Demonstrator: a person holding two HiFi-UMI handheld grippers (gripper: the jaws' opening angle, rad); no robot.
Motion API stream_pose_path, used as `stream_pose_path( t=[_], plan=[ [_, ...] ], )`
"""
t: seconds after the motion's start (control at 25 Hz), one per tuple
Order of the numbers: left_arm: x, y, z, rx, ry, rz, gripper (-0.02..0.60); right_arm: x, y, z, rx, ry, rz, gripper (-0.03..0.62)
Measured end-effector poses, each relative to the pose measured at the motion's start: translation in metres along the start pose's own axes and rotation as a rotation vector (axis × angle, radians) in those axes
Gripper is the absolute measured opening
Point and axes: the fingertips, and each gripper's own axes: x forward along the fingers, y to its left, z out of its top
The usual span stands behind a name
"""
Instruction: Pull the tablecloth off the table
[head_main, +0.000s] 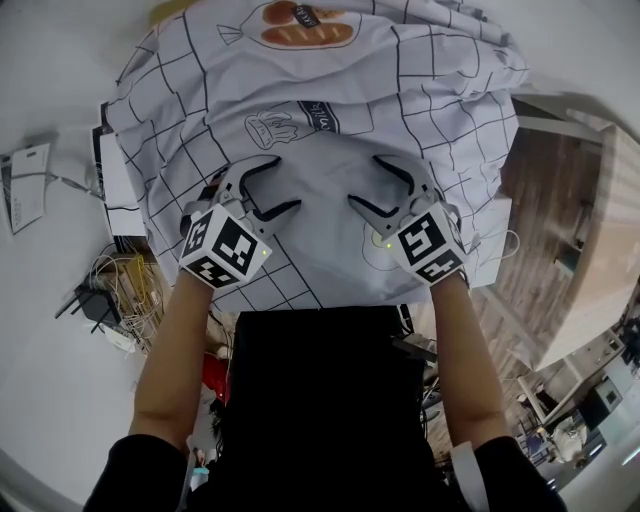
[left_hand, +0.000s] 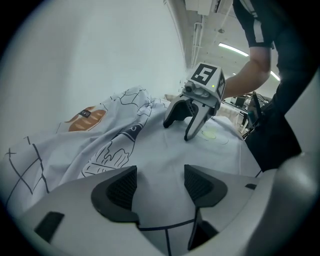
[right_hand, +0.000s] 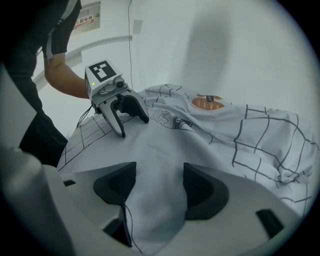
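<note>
The white tablecloth (head_main: 330, 100), with a black grid and drawings of bread, lies bunched in folds over the table, which it hides. Both grippers rest on its near part, jaws pointing at each other. My left gripper (head_main: 283, 186) is open, and flat cloth (left_hand: 160, 150) lies under and between its pads (left_hand: 116, 187). My right gripper (head_main: 368, 181) is also open, with a soft fold of cloth (right_hand: 155, 200) rising between its pads (right_hand: 202, 189). From each gripper view I see the other gripper: the right gripper (left_hand: 178, 131) and the left gripper (right_hand: 133, 127), both with their jaws apart.
Tangled cables and black devices (head_main: 105, 290) lie on the floor at the left, with papers (head_main: 25, 185) further out. A white box (head_main: 495, 240) and wooden flooring (head_main: 545, 200) are at the right. The person's body in black stands against the table's near edge.
</note>
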Motion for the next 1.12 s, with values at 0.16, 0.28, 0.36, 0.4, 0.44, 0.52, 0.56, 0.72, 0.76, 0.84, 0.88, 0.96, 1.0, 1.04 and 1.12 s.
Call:
stream_pose_path(
  t=[0.16, 0.28, 0.36, 0.4, 0.44, 0.52, 0.56, 0.72, 0.76, 0.84, 0.88, 0.96, 1.0, 1.04, 1.12],
  plan=[
    [0.000, -0.001, 0.001, -0.001, 0.001, -0.002, 0.286, -0.001, -0.001, -0.001, 0.008, 0.014, -0.016, 0.287],
    [0.001, -0.005, 0.002, 0.003, 0.006, -0.006, 0.233, 0.000, -0.002, 0.000, 0.015, 0.026, -0.017, 0.285],
    [0.001, -0.008, 0.003, 0.007, 0.010, -0.011, 0.196, 0.000, -0.001, 0.000, 0.018, 0.031, -0.016, 0.273],
    [0.001, -0.010, 0.003, 0.007, 0.012, -0.013, 0.177, -0.001, -0.001, 0.000, 0.017, 0.033, -0.016, 0.261],
    [0.002, -0.011, 0.003, 0.007, 0.014, -0.015, 0.159, -0.001, -0.001, 0.000, 0.016, 0.035, -0.015, 0.244],
    [0.003, -0.013, 0.004, 0.003, 0.018, -0.016, 0.125, -0.001, 0.001, 0.001, 0.014, 0.036, -0.011, 0.205],
    [0.003, -0.014, 0.005, 0.001, 0.019, -0.015, 0.112, -0.002, 0.003, 0.001, 0.014, 0.036, -0.008, 0.185],
    [0.003, -0.017, 0.007, 0.003, 0.023, -0.017, 0.072, -0.003, 0.009, 0.001, 0.023, 0.033, -0.004, 0.130],
    [0.003, -0.018, 0.008, 0.004, 0.026, -0.019, 0.059, -0.004, 0.010, 0.001, 0.027, 0.032, -0.001, 0.117],
    [0.003, -0.020, 0.010, 0.006, 0.032, -0.022, 0.032, -0.005, 0.011, 0.002, 0.035, 0.034, 0.008, 0.084],
    [0.003, -0.020, 0.011, 0.005, 0.034, -0.021, 0.023, -0.005, 0.012, 0.002, 0.040, 0.037, 0.015, 0.067],
    [0.002, -0.020, 0.012, 0.000, 0.036, -0.020, 0.019, -0.005, 0.014, 0.002, 0.054, 0.046, 0.031, 0.043],
    [0.002, -0.020, 0.012, -0.003, 0.038, -0.020, 0.018, -0.005, 0.015, 0.002, 0.059, 0.049, 0.037, 0.037],
    [0.002, -0.020, 0.012, -0.004, 0.038, -0.021, 0.018, -0.005, 0.016, 0.002, 0.062, 0.048, 0.041, 0.034],
    [0.002, -0.020, 0.012, 0.001, 0.035, -0.017, 0.017, -0.005, 0.016, 0.004, 0.065, 0.035, 0.040, 0.034]
  ],
)
